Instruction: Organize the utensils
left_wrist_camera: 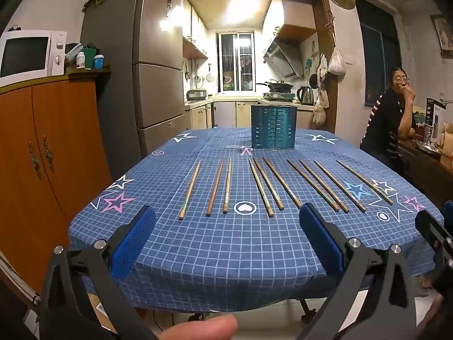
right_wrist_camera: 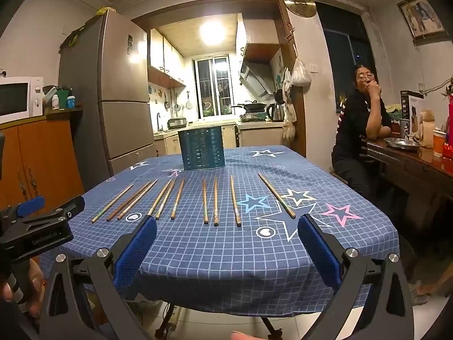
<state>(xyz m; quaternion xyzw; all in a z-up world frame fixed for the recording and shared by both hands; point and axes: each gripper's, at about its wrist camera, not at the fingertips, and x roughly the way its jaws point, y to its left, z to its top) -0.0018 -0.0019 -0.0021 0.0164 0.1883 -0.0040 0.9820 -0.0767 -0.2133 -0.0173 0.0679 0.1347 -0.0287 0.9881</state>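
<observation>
Left wrist: microwave (left_wrist_camera: 28, 53), fridge (left_wrist_camera: 158, 65) beside table (left_wrist_camera: 226, 269).

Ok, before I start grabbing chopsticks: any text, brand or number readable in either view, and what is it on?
No text reads with certainty.
Left gripper: pale lettering on its black body, seen from the right wrist, too blurred to quote.
Black box on the side table: white print, too small.
Box in the left wrist view: print too small.
Microwave: dial markings unreadable.
Tablecloth: stars and hearts only, no words.
Utensil holder: no label visible.
</observation>
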